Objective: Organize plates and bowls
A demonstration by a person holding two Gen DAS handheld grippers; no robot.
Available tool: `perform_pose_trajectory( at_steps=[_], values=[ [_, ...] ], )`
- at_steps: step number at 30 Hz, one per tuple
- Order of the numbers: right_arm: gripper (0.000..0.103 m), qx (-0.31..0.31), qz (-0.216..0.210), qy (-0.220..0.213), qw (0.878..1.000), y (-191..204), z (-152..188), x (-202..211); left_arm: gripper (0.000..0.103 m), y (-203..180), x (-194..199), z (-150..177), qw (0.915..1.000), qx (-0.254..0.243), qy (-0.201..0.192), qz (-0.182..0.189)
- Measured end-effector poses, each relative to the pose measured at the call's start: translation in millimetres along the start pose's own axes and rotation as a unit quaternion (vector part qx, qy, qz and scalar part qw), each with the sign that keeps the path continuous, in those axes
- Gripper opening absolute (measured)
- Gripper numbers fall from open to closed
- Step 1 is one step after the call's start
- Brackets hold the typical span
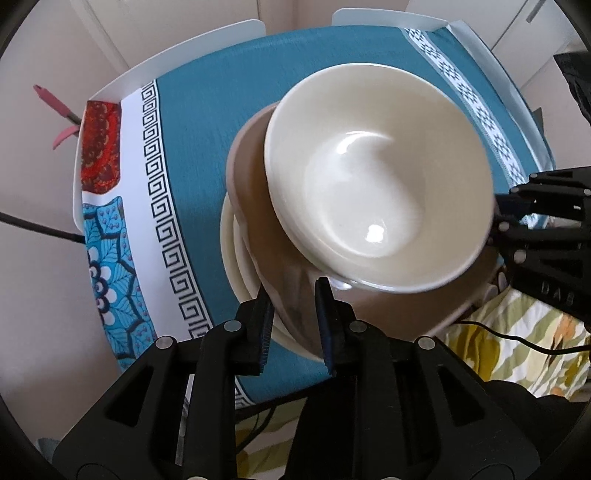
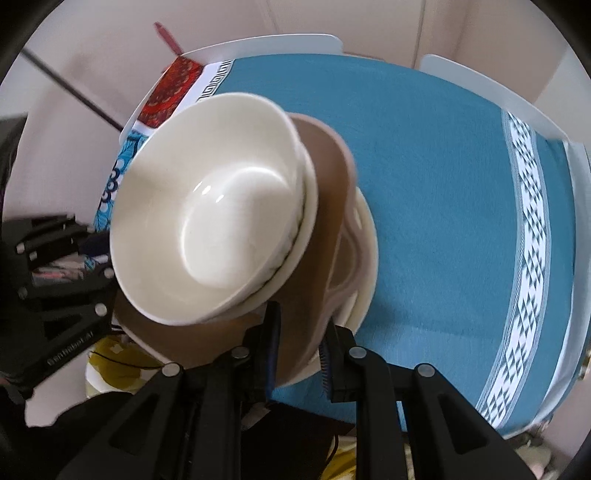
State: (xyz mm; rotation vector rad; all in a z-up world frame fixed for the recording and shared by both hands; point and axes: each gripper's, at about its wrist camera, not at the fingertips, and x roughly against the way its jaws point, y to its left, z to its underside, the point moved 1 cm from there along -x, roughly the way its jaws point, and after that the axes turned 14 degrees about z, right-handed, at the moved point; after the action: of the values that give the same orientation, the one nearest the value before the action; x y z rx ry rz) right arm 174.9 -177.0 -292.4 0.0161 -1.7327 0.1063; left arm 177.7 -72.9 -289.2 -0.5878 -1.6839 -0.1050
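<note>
A cream bowl [image 1: 376, 177] [image 2: 210, 221] nests in a second cream bowl on a brown plate [image 1: 251, 177] [image 2: 328, 177]. Beneath lie cream plates [image 1: 231, 251] [image 2: 365, 236]. The whole stack tilts over the near edge of the teal tablecloth [image 1: 207, 129] [image 2: 443, 184]. My left gripper [image 1: 293, 321] is shut on the stack's near rim, several plate edges filling the space between its pads. My right gripper [image 2: 301, 343] is shut on the opposite rim, pinching the brown plate and those under it. Each gripper appears in the other's view, the right gripper [image 1: 506, 221] and the left gripper [image 2: 99, 273], at the stack's side.
White chair backs [image 1: 221, 33] [image 2: 277, 42] stand at the table's far side. A red patterned patch [image 1: 99, 147] and a blue floral patch mark the cloth's left end. Floral fabric [image 1: 517, 314] with a black cable lies below the near edge. A pink object [image 1: 55, 103] sticks out beyond the table's left corner.
</note>
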Motion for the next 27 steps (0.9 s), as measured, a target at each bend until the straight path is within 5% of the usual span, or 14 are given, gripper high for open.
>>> perform_pose_trajectory(
  at_steps=[16, 22, 27],
  values=[
    [0.017, -0.068, -0.023, -0.031, 0.997, -13, 32, 68, 0.02, -30, 73, 28, 0.9975, 0.031, -0.062, 0.018],
    [0.017, -0.068, -0.014, -0.094, 0.993, -15, 60, 120, 0.02, -64, 118, 52, 0.9899, 0.034, -0.136, 0.015],
    [0.017, -0.072, 0.005, -0.171, 0.983, -21, 84, 173, 0.02, -99, 164, 76, 0.9735, 0.018, -0.228, 0.013]
  ],
)
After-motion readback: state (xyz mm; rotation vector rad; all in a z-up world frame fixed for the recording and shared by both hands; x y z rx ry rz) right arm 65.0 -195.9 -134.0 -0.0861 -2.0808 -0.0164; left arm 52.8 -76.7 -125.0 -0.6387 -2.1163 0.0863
